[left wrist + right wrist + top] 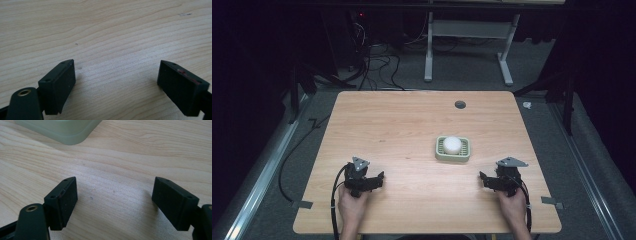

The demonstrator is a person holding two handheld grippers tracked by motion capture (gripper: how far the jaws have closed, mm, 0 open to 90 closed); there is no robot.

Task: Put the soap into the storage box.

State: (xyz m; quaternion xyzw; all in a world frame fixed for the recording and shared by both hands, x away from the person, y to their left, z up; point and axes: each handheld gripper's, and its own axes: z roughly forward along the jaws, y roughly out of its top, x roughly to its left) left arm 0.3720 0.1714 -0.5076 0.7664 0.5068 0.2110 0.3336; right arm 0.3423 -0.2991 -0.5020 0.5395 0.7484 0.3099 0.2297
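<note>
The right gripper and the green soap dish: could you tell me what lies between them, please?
Nothing: bare wooden table lies between the right gripper and the green soap dish, as the high view shows.

We hold our left gripper (379,178) low at the near left, our left hand (351,202) wrapped around its grip from behind, the forearm coming in from the bottom edge. Its grey plate sits on top and a black cable trails back beside our wrist. Its jaws stand wide apart with nothing between them, pointing inward toward our right. Our right gripper (482,179) mirrors it at the near right, gripped by our right hand (513,203), jaws likewise spread wide and empty, pointing toward our left. The two grippers are well apart.
</note>
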